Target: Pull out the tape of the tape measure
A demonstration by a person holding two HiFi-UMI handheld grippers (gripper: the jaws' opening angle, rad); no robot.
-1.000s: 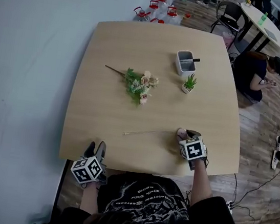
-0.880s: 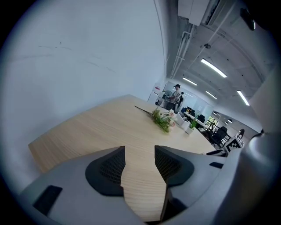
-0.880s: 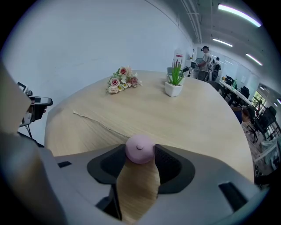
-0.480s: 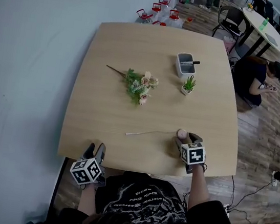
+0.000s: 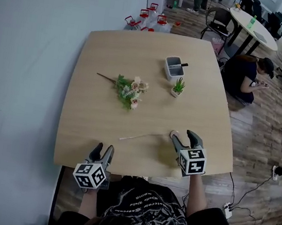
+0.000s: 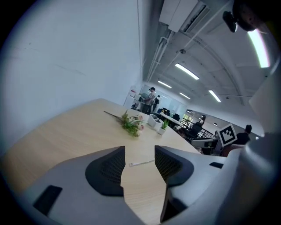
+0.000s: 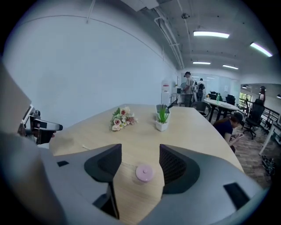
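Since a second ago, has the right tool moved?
Yes. The right tool has drawn back from the tape measure toward the table's near edge; its jaws have just been opening, with it untouched between them.

on the table (image 5: pixel 91 115) the tape (image 5: pixel 140 136) runs left from the tape measure (image 5: pixel 173 134); flowers (image 5: pixel 127 89), plant (image 5: pixel 177 87) and box (image 5: pixel 173 67) lie beyond.

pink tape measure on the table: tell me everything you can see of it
The small round pink tape measure lies flat on the light wooden table near the person's edge, a button at its centre; it looks plastic. Its thin pale tape is pulled out, lying slightly curved across the tabletop toward the left. The right gripper, fingers just opening, hangs over it; the case shows between them, untouched.
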